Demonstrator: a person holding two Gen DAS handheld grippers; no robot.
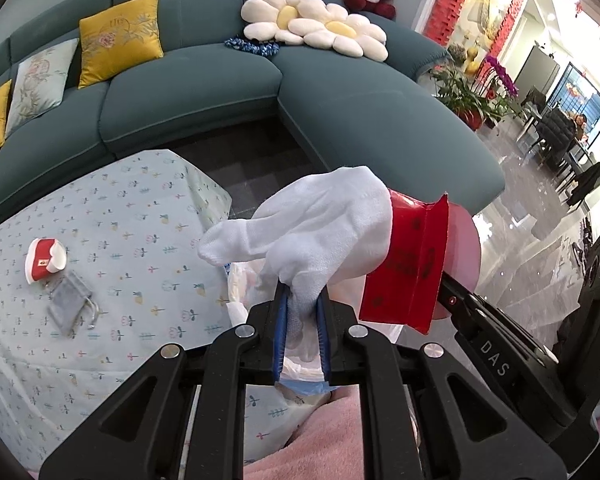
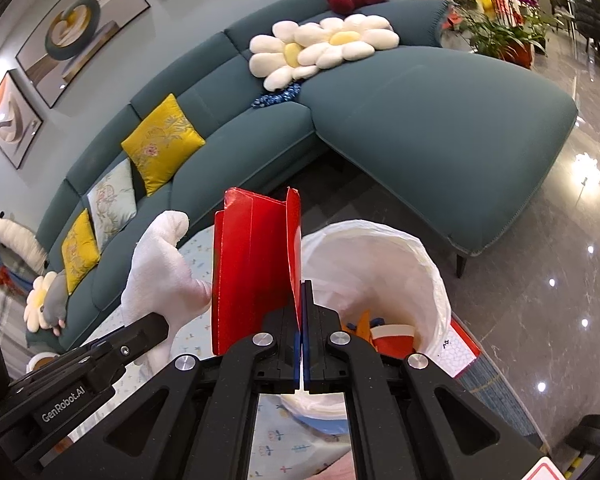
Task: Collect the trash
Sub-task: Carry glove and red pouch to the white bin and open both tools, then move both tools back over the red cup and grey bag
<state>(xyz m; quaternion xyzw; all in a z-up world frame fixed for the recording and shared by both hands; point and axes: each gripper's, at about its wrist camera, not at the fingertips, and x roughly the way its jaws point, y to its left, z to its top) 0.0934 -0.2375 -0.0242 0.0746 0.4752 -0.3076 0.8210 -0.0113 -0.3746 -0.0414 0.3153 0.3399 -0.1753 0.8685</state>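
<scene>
Both claws loaded, next to the bin bag.
Teal sofa [image 2: 420,120] runs behind the bag. Bench [image 1: 100,220] with floral cloth sits left of the bag, a small red-and-white box [image 1: 46,260] and grey pouch [image 1: 70,304] on it, well apart from the bag. White bin bag [image 2: 380,264] gapes open, scraps inside. Right claw [image 2: 302,312] is clamped on the red carton's [image 2: 256,272] edge, just left of the bag's rim. Left claw [image 1: 302,320] pinches a white glove [image 1: 320,220], touching the carton's left.
</scene>
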